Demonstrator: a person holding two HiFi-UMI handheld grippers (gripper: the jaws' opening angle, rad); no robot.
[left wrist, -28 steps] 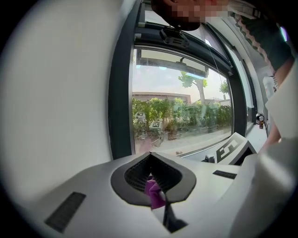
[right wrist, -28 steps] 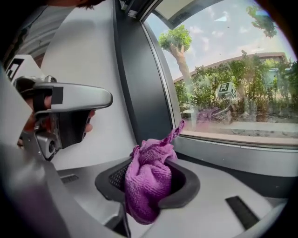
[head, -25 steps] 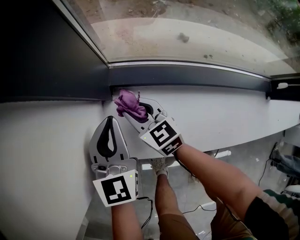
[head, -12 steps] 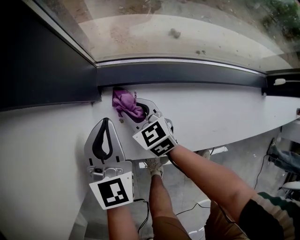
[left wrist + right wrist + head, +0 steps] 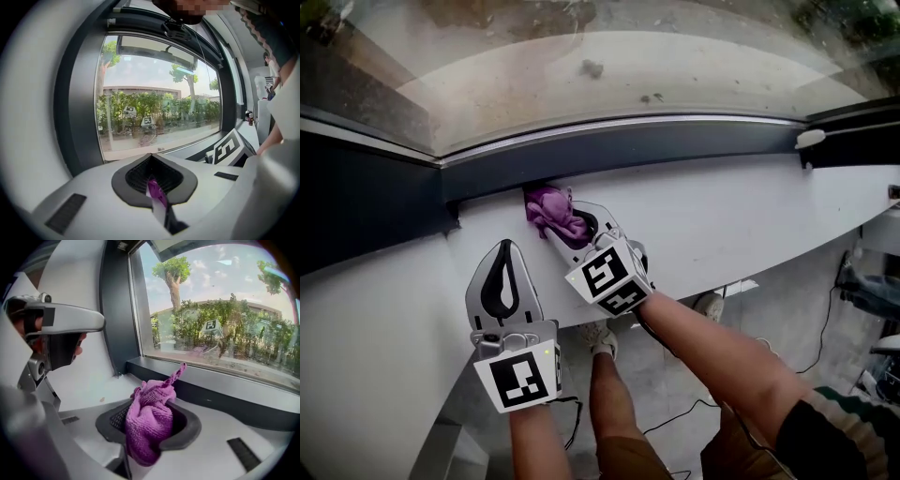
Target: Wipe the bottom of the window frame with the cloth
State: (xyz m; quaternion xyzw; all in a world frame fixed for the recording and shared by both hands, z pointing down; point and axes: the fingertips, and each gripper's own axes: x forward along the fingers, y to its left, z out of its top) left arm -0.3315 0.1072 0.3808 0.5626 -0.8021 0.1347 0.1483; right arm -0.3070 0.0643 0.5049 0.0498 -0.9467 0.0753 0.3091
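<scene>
A bunched purple cloth (image 5: 549,213) sits in my right gripper (image 5: 569,228), which is shut on it. The cloth's far end presses against the lower edge of the dark grey window frame (image 5: 628,150), near the frame's left corner, over the white sill (image 5: 722,220). In the right gripper view the cloth (image 5: 149,420) bulges out of the black pads, a twisted tip pointing at the frame's bottom rail (image 5: 220,394). My left gripper (image 5: 502,247) lies on the sill to the left, shut, short of the frame. A thin purple sliver shows in its seam (image 5: 156,194).
A dark vertical frame post (image 5: 366,211) bounds the left side. A white latch (image 5: 811,138) sits on the frame at the far right. The sill's front edge drops to a floor with cables (image 5: 825,323) and the person's shoe (image 5: 600,341).
The view has swung, so the frame now runs wider across the picture. The right gripper has pushed the cloth forward until it touches the frame's lower edge. The left gripper has held still.
</scene>
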